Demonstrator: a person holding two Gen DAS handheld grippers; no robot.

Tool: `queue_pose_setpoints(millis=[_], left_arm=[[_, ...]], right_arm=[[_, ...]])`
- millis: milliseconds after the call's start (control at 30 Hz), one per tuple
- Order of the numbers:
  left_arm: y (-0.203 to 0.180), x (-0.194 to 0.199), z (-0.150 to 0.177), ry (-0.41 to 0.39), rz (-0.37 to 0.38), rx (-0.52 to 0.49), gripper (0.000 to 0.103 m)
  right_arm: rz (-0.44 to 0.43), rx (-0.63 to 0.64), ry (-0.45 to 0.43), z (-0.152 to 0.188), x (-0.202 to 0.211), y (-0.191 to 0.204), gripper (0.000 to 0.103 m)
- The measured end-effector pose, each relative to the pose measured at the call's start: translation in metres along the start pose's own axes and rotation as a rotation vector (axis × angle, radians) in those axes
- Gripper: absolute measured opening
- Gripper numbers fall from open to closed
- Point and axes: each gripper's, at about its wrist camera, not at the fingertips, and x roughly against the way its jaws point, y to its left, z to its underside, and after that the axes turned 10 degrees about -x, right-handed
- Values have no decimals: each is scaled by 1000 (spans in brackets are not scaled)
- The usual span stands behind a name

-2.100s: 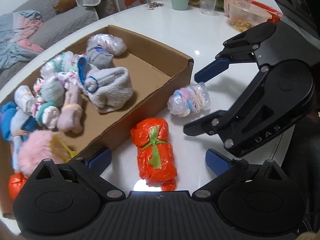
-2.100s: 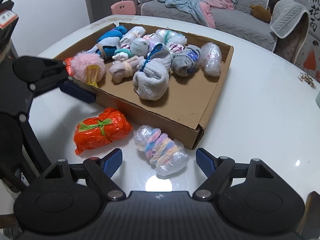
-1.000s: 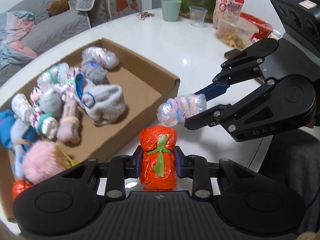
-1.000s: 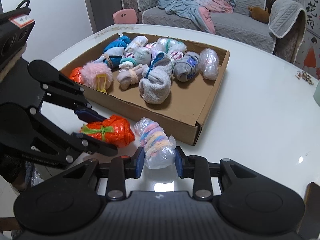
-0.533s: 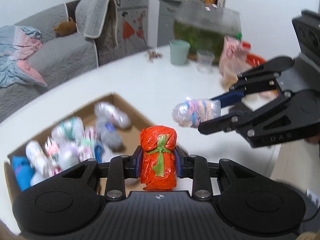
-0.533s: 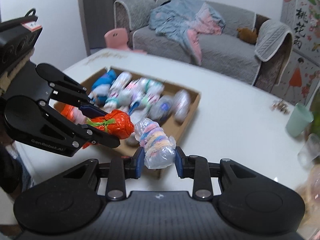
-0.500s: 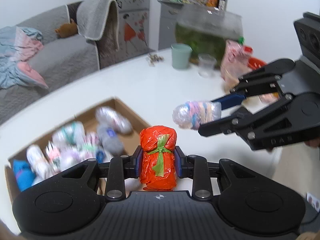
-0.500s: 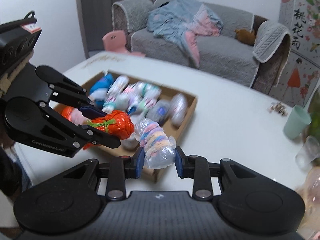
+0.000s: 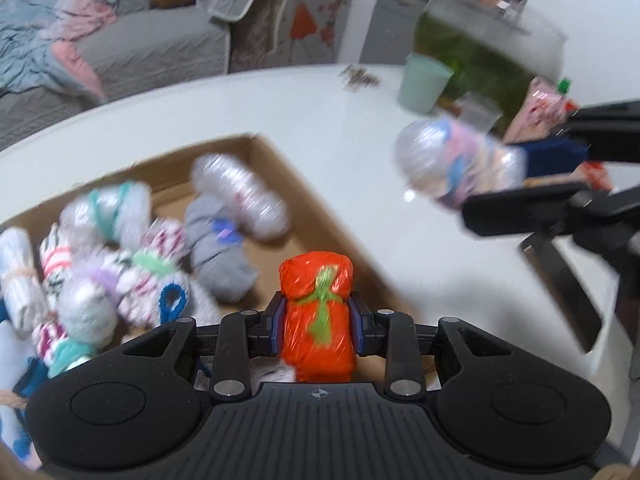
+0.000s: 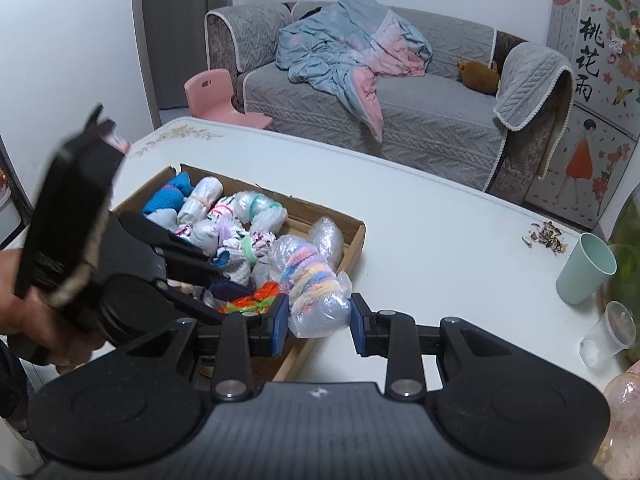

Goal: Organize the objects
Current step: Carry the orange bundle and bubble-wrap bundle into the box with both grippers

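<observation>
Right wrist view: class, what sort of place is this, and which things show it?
Most likely a home living room: a grey sofa with a blanket on it, a child's pink chair, and a white table.

A decorated panel (image 10: 591,64) behind the sofa reads "桃花雨".

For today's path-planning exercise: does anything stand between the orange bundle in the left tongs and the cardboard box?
Nothing visible does. The orange bundle, clamped in the left tongs, hangs over the cardboard box, beside the sock rolls.
</observation>
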Motion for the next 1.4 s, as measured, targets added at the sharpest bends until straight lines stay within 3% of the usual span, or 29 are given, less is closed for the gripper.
queue_pose_setpoints(millis=[267, 567, 1400], left_arm=[[18, 15, 16, 52, -95, -73, 38], [12, 20, 23, 56, -125, -88, 38], [14, 18, 27, 64, -93, -59, 43]], right_arm=[[-29, 40, 63, 0, -24, 16, 29], [-31, 66, 149, 5, -51, 43, 29], [17, 52, 251, 17, -82, 45, 30]])
